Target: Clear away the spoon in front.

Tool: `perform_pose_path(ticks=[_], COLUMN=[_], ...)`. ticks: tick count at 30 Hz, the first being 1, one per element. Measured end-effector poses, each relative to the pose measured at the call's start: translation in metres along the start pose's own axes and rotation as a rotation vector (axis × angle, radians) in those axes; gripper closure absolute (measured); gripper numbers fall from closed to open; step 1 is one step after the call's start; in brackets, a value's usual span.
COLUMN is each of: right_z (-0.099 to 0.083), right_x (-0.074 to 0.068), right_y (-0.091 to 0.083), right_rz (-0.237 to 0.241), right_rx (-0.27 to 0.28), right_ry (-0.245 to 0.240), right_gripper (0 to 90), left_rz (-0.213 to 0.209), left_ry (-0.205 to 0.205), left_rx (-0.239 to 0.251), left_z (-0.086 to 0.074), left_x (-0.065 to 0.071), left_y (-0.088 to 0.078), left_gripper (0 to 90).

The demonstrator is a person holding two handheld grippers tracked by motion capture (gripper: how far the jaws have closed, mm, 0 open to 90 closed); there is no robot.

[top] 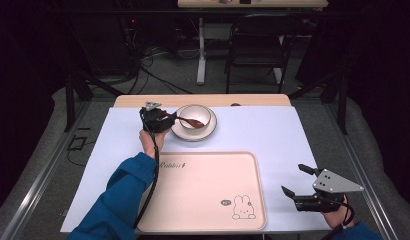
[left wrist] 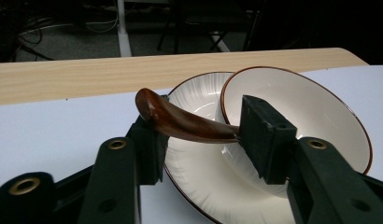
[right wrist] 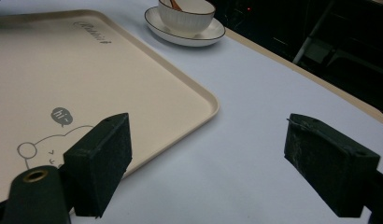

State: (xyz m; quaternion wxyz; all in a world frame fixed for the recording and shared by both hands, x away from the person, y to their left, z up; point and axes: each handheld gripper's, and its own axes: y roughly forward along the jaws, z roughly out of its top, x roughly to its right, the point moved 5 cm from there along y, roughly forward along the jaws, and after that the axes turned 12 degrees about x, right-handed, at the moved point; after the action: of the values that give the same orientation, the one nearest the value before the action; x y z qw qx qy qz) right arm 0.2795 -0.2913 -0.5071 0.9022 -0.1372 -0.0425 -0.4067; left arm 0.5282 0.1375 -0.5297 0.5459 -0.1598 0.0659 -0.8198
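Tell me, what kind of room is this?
Probably a lab or workshop set up for recording: a tabletop with a white sheet, loose cables on the floor, a folding chair and another desk behind.

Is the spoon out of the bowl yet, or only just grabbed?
Only just grabbed. The left tool has its pads on the brown spoon's handle; its scoop end sits in the bowl on the saucer. The tray holds nothing. The right tool waits open beside it. Lifting is left.
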Motion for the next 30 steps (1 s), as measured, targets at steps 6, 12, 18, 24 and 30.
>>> perform_pose_path(ticks=[6,12,18,24,30], right_z=[0.000,0.000,0.000,0.000,0.000], right_x=[0.000,0.000,0.000,0.000,0.000], right_y=[0.000,0.000,0.000,0.000,0.000], right_rz=[0.000,-0.001,-0.001,-0.001,-0.001], right_rx=[-0.001,-0.002,-0.003,-0.003,-0.003], right_ry=[0.000,-0.001,0.000,-0.001,-0.001], right_gripper=[14.2,14.2,14.2,14.2,14.1], left_rz=[-0.009,-0.042,-0.074,-0.141,-0.208], left_ry=[-0.016,-0.021,-0.024,-0.039,-0.016], left_rx=[0.036,0.071,0.083,0.104,0.122], left_z=[0.002,0.006,0.008,0.012,0.016], left_x=[0.001,0.005,0.007,0.012,0.020], left_y=[-0.002,-0.005,-0.007,-0.010,-0.013], left_gripper=[59.6,65.7,69.4,75.9,83.0])
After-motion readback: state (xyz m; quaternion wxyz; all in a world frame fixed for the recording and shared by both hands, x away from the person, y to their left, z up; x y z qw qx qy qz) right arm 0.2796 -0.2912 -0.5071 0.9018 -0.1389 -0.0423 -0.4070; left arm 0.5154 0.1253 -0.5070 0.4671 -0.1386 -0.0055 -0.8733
